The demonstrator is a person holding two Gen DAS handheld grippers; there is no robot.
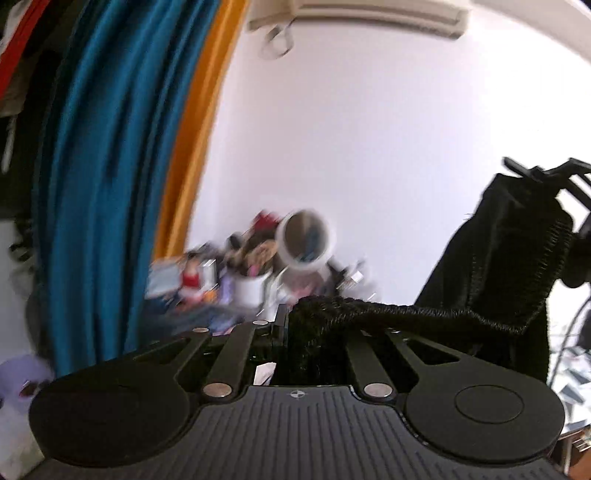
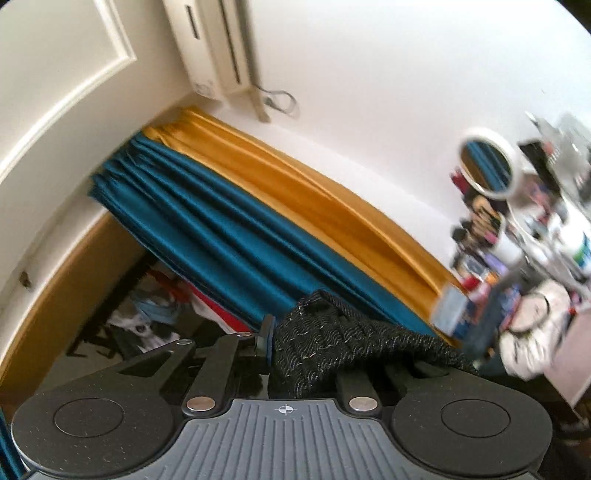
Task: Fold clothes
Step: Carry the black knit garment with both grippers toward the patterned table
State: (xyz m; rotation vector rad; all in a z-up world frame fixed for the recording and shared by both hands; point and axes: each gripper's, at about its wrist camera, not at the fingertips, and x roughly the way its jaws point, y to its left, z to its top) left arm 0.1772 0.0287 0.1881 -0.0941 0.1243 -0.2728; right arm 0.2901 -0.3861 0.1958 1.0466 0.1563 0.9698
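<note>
A black knitted garment (image 1: 491, 258) hangs in the air in the left wrist view, stretched between both grippers. My left gripper (image 1: 295, 325) is shut on its ribbed edge, which runs off to the right and up to the other gripper (image 1: 543, 177) at the far right. In the right wrist view my right gripper (image 2: 284, 339) is shut on a bunched corner of the same black knit (image 2: 332, 347); the cloth covers the right finger, and only the left finger (image 2: 266, 332) shows. Both views are tilted and motion-blurred.
Blue curtains (image 1: 96, 184) and an orange curtain (image 1: 199, 122) hang by a white wall with an air conditioner (image 1: 369, 14). A cluttered dresser with a round mirror (image 1: 304, 240), cups and bottles stands ahead. Clothes (image 2: 155, 314) lie piled under the curtain.
</note>
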